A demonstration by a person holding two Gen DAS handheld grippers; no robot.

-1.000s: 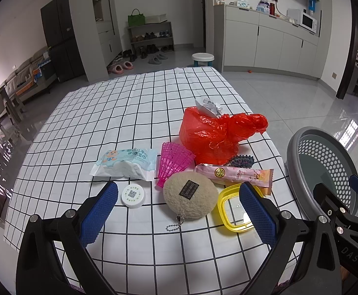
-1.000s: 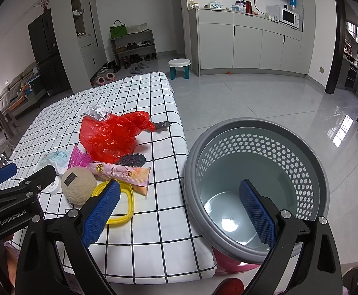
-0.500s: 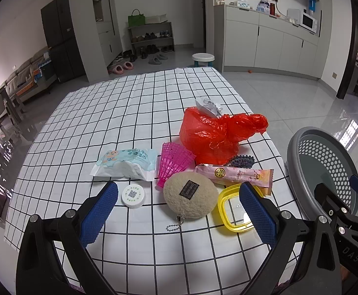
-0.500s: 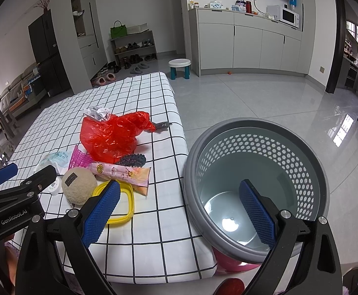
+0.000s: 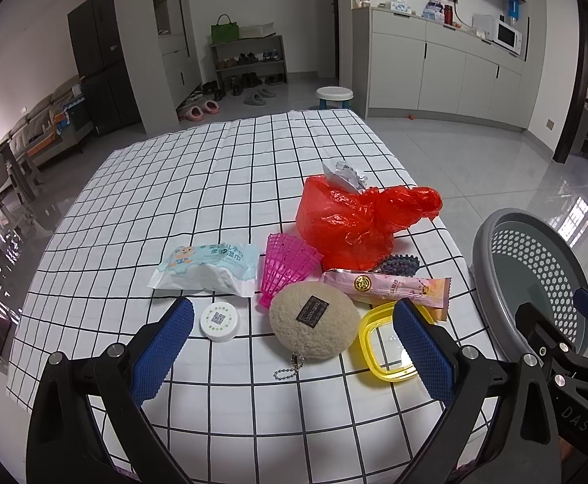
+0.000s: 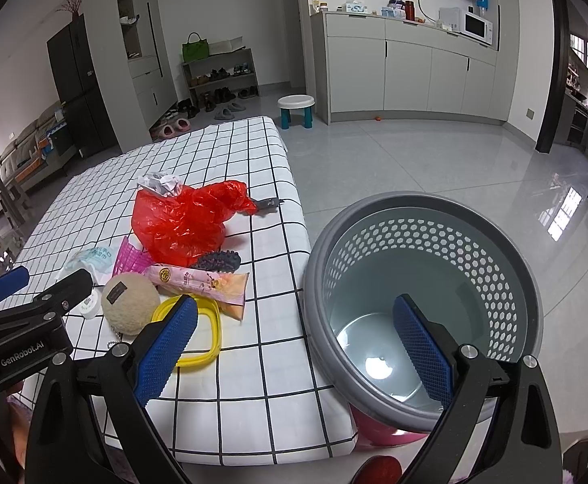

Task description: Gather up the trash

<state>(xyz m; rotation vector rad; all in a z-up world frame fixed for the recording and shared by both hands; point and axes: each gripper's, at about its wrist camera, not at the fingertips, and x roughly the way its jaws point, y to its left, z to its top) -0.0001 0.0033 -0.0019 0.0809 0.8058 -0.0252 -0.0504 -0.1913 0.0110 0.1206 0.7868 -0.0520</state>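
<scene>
Red plastic is the first thing you see: a crumpled red bag (image 5: pixel 350 222) sits near the right side of the checked tabletop (image 5: pixel 197 185), with a scrunched silver wrapper (image 5: pixel 344 173) touching its far side. The rest of the mess lies in one heap close by: a pink snack wrapper (image 5: pixel 390 287), a wet-wipe pack (image 5: pixel 209 268), a pink shuttlecock (image 5: pixel 286 264), a fuzzy beige pouch (image 5: pixel 314 324), a yellow lid (image 5: pixel 386 343) and a small white cap (image 5: pixel 219 321). I think they are bunched there so both arms can reach them easily. The grey basket (image 6: pixel 423 282) stands just off the tabletop's right edge, with nothing in it that I can see, so trash could be dropped in with a short swing. The left tongs (image 5: pixel 292 357) hang wide open over the pouch and hold nothing. The right tongs (image 6: pixel 294 347) are wide open too, hovering above the basket's near rim. Nothing has been picked up yet.
</scene>
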